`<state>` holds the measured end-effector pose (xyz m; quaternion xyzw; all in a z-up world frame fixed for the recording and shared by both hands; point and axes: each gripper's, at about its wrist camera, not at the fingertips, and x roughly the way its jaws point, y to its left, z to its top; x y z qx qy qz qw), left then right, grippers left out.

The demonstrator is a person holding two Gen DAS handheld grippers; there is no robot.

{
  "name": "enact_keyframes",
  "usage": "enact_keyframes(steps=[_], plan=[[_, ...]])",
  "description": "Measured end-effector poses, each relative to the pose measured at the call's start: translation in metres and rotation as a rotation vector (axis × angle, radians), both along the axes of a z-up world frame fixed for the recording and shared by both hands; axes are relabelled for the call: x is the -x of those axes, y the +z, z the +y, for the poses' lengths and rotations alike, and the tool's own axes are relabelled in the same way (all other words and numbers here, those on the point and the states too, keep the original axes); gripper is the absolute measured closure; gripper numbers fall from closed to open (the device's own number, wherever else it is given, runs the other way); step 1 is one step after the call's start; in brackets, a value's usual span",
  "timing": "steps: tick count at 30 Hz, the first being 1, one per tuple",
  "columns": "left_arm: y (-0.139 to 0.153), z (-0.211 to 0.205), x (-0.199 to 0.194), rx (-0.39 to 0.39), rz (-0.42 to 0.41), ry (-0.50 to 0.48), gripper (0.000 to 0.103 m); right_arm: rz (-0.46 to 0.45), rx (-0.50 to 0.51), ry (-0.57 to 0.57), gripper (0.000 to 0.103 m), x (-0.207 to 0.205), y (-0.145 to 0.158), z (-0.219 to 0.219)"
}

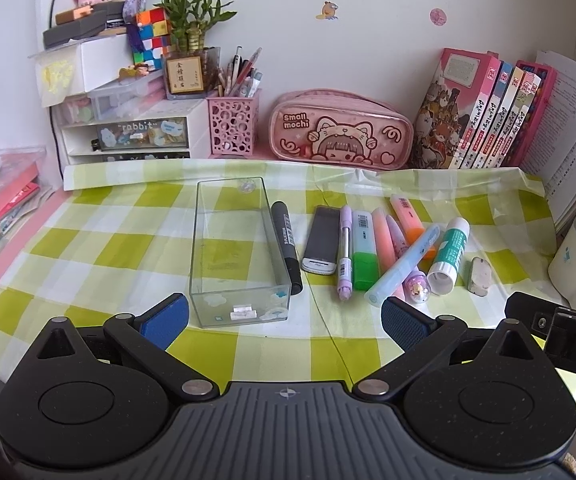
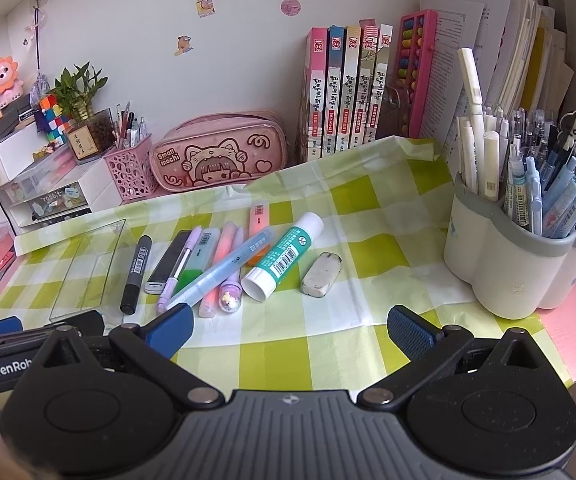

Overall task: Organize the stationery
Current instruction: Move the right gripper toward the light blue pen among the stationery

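A clear plastic box lies empty on the green-checked cloth. Right of it lies loose stationery: a black marker, a grey correction tape, a lilac pen, several highlighters, a glue stick and a worn eraser. My left gripper hangs open just short of the box's near end. My right gripper hangs open over bare cloth in front of the glue stick and eraser. Both hold nothing.
A pink pencil case, a pink mesh pen cup, drawer units and upright books line the back wall. A white pen holder full of pens stands at the right edge. The cloth's front strip is bare.
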<state>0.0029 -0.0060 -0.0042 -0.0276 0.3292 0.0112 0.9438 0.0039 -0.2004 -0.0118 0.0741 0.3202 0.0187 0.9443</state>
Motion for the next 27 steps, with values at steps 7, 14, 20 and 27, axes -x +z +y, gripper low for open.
enact_keyframes(steps=[7, 14, 20, 27], plan=[[-0.002, 0.002, -0.001, 0.005, 0.024, 0.005, 0.005, 0.001, 0.008, 0.004, 0.000, 0.000, 0.000, 0.003], [-0.009, 0.009, -0.007, 0.045, 0.048, 0.023, 0.005, 0.005, 0.018, -0.001, 0.000, -0.003, -0.003, 0.002], [-0.018, 0.023, -0.017, 0.125, 0.037, 0.054, 0.005, -0.036, 0.045, 0.009, 0.000, -0.013, -0.008, 0.006], [-0.036, 0.036, -0.037, 0.134, 0.040, 0.041, 0.009, -0.056, 0.085, -0.011, 0.000, -0.047, -0.025, 0.008]])
